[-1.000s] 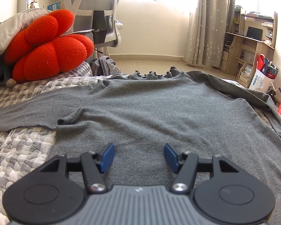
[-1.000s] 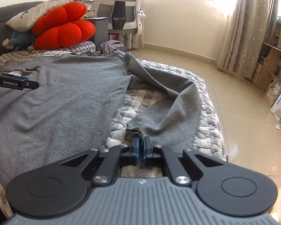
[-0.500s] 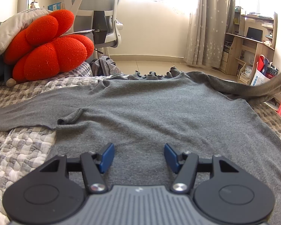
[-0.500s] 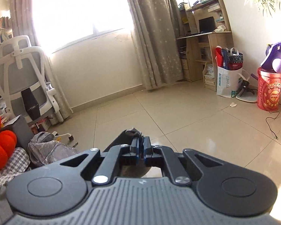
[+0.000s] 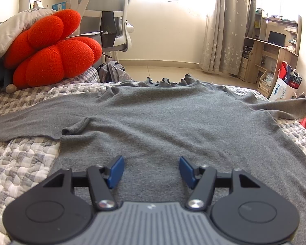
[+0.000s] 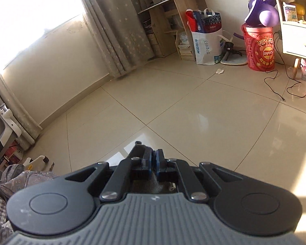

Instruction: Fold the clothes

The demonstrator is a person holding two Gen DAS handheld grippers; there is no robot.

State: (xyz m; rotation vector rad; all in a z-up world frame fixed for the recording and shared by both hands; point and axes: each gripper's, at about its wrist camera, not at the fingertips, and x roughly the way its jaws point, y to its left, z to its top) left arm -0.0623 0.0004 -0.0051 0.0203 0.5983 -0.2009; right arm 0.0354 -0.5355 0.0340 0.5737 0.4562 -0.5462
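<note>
The grey sweater (image 5: 153, 122) is spread on the bed (image 5: 20, 163), soft and limp. Its sleeve (image 5: 285, 108) is pinched by the closed right gripper (image 6: 153, 161). The left gripper (image 5: 151, 169) is held open above the hem, empty.

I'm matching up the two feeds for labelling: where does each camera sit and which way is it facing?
Left wrist: on the left gripper, low over the bed, facing across the grey sweater toward the window; jaws open.
Right wrist: on the right gripper, facing the tiled floor and desk; jaws shut on grey cloth.
Shared: curtain, desk, white shopping bag, red tub.
</note>
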